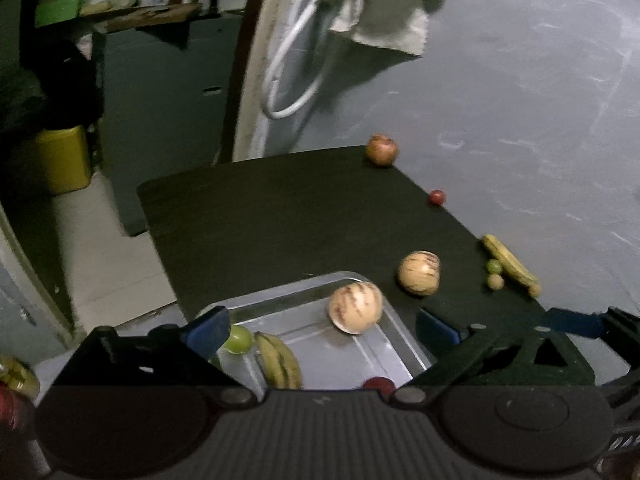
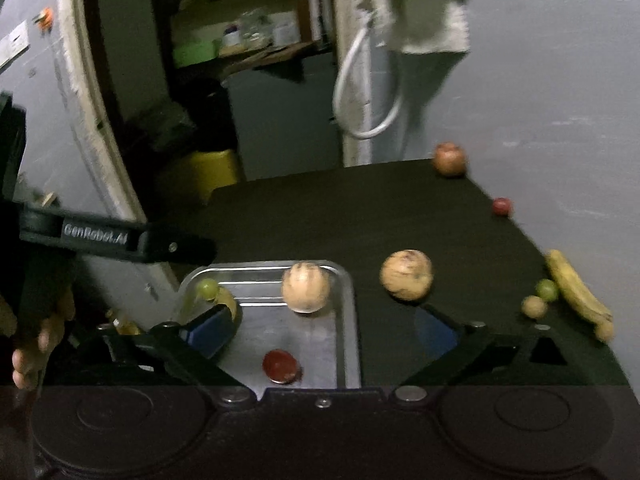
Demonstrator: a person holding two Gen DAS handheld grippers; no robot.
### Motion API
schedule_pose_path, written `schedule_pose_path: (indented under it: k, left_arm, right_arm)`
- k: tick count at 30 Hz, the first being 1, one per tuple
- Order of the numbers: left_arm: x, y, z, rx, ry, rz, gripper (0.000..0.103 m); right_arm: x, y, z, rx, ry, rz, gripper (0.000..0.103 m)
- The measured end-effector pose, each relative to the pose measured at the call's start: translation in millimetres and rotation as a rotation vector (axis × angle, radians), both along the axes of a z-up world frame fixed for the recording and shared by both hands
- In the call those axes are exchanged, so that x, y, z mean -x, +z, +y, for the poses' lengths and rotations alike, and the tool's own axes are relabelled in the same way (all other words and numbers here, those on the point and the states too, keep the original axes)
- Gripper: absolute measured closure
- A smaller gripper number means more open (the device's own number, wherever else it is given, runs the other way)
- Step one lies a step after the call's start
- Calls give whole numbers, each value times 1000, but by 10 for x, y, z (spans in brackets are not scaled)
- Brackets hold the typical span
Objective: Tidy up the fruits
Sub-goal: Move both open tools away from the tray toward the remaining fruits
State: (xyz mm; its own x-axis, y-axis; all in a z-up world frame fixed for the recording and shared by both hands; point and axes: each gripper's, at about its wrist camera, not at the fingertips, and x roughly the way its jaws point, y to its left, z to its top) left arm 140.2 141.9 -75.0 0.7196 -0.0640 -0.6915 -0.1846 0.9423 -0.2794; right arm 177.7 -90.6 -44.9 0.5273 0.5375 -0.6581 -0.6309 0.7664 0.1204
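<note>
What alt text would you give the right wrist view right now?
The open right gripper hovers empty over a metal tray holding a striped melon, a red fruit, a green fruit and a banana. On the dark table lie another melon, an apple and a second banana.

- I'm seeing a silver tray (image 2: 347, 320) carrying a cream, brown-streaked melon (image 2: 306, 287).
- I'm seeing a dark red fruit (image 2: 280, 366) lying there too.
- My finger pads (image 2: 208, 334) are showing blue.
- A yellow banana (image 2: 576, 290) is lying at the black table's (image 2: 340, 216) right edge.
</note>
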Motion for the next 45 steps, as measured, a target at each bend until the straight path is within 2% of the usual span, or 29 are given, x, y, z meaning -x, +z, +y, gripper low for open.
schedule_pose_path:
  k: [8, 18, 28, 34, 45]
  left_arm:
    - [214, 109, -373, 1, -177, -46, 1]
    - [333, 194, -575, 31, -363, -88, 1]
    - [436, 176, -783, 55, -519, -138, 1]
    - [428, 167, -794, 64, -528, -131, 1]
    - [225, 217, -714, 9, -472, -131, 1]
  right_arm:
    - [314, 294, -454, -44, -192, 0, 1]
    - [896, 414, -904, -37, -429, -37, 1]
    - [1382, 493, -968, -9, -576, -62, 1]
    - [1477, 556, -983, -7, -625, -60, 1]
    - [1311, 524, -1003, -39, -600, -50, 1]
